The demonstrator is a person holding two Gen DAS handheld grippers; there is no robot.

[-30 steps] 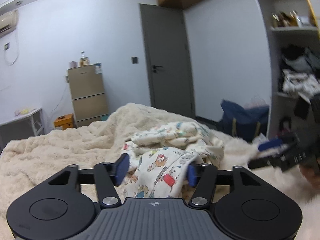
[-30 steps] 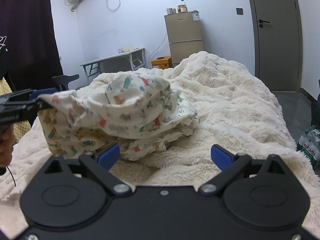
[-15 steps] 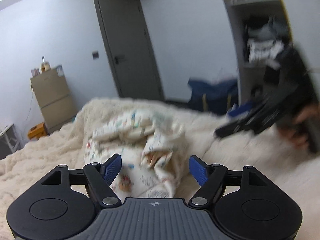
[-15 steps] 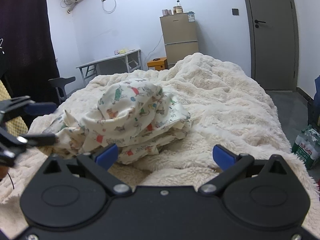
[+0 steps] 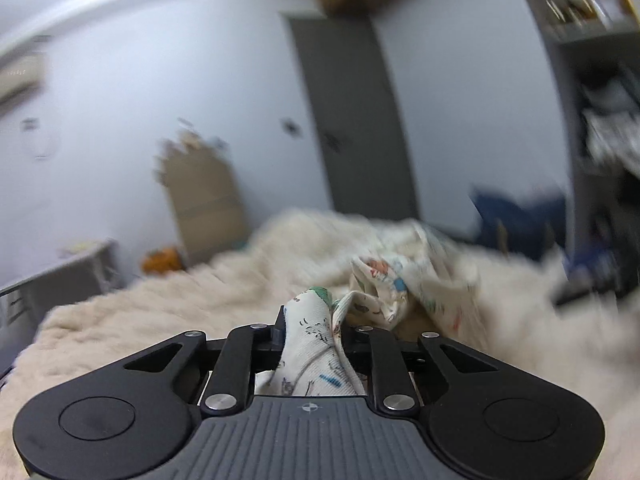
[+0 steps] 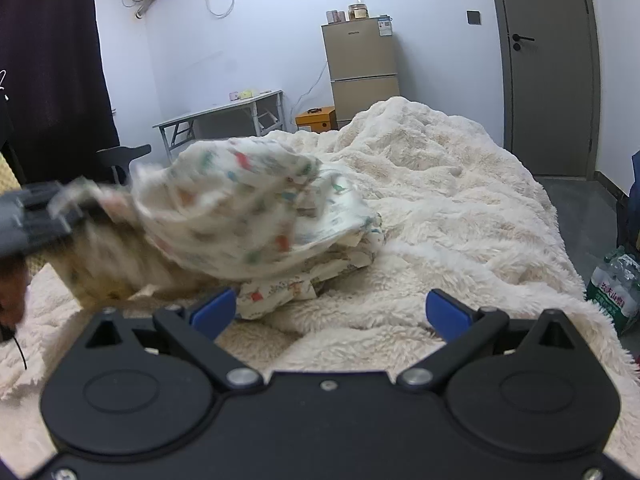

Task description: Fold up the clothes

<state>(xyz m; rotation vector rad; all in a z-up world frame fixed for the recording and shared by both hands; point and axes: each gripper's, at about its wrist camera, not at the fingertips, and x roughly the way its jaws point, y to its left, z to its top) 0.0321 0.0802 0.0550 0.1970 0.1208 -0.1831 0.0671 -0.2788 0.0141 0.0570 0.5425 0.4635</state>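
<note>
1. The left claw (image 5: 310, 326) is pinched tight on a fold of the cartoon-print garment (image 5: 312, 344).
2. The garment (image 6: 248, 208) lies bunched on the fluffy cream blanket (image 6: 460, 208), one edge lifted towards the left.
3. The right claw (image 6: 328, 314) is spread wide, empty, just above the blanket.

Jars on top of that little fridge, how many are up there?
3, side by side on the fridge top by the back wall: two small ones left, a taller capped one right. More may be hidden behind.

left gripper (image 5: 310, 322): jaws now clamped on printed garment (image 6: 256, 208) | one edge lifted off blanket (image 6: 440, 200)
</note>
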